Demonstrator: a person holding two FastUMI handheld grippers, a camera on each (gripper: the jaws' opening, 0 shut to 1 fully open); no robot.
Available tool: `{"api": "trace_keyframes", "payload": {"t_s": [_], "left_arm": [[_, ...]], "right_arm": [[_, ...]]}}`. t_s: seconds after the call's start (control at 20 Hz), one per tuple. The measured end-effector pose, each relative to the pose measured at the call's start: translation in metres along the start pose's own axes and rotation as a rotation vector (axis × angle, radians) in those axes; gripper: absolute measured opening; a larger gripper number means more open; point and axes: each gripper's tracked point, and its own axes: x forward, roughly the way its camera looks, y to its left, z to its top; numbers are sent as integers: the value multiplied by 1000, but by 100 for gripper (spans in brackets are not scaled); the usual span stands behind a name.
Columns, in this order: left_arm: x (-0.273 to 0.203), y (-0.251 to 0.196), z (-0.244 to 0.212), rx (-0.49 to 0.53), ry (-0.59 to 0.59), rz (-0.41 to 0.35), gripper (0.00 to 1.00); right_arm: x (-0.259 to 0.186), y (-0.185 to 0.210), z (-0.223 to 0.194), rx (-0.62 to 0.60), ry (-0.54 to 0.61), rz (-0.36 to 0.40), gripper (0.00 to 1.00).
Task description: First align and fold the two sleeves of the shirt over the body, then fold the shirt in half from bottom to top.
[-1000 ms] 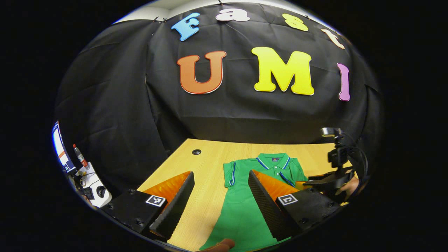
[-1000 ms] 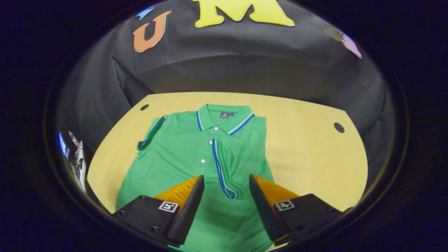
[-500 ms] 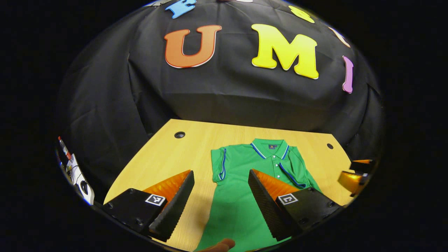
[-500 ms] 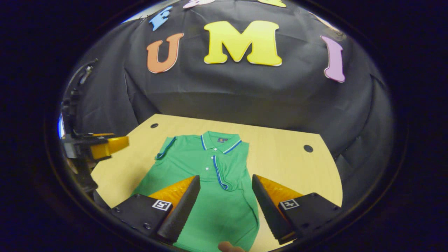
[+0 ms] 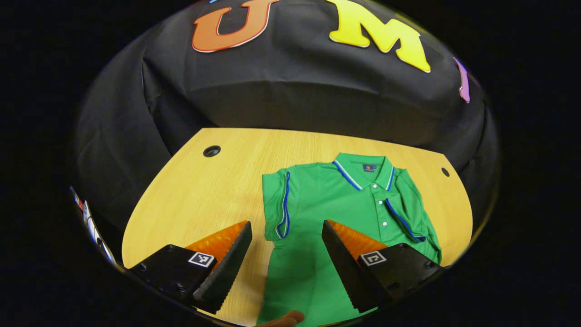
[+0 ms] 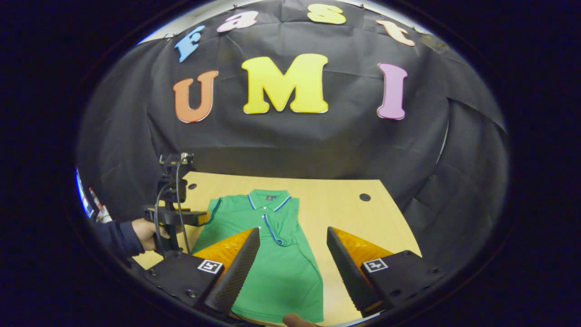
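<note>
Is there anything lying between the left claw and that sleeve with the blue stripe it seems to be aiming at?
Nothing visible. The left claw is open, with the unfolded sleeve just beyond its fingertips; between them lie bare wooden table and green shirt.

You had even, bright light on the table (image 5: 199, 190), with soft shadows beside the shirt (image 5: 336, 204). Fisheye bending curved the edges, and the right gripper view looked slightly softer.
</note>
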Motion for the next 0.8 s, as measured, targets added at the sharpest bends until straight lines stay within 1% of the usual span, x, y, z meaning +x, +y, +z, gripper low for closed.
{"api": "trace_keyframes", "payload": {"t_s": [0.1, 0.2, 0.35, 0.4, 0.45, 0.5, 0.55, 0.6, 0.7, 0.75, 0.8], "left_arm": [[19, 2, -2, -4, 40, 4, 100], [38, 6, 3, 16, 54, 9, 100], [59, 5, 4, 35, 94, 3, 100], [64, 7, 3, 40, 113, 3, 99], [70, 7, 0, 43, 135, 1, 96], [74, 7, -1, 45, 147, 1, 88], [78, 8, -2, 55, 156, 5, 84], [81, 10, -2, 65, 157, 14, 77], [86, 12, -1, 86, 166, 19, 68], [89, 11, -1, 90, 171, 7, 62], [92, 8, -1, 88, 180, -12, 55]], "right_arm": [[-8, -2, 8, 37, -2, -36, 95], [-14, -3, 12, 64, -7, -68, 95], [-22, 1, 15, 81, -3, -95, 95], [-24, 3, 17, 80, -9, -101, 96], [-28, 3, 20, 77, -16, -110, 94], [-32, 3, 25, 76, -28, -115, 92], [-38, 4, 32, 72, -54, -121, 93], [-41, 4, 40, 64, -76, -124, 93], [-43, 4, 45, 44, -96, -128, 92], [-42, 6, 44, 42, -92, -124, 92], [-40, 6, 43, 44, -85, -123, 95]]}}
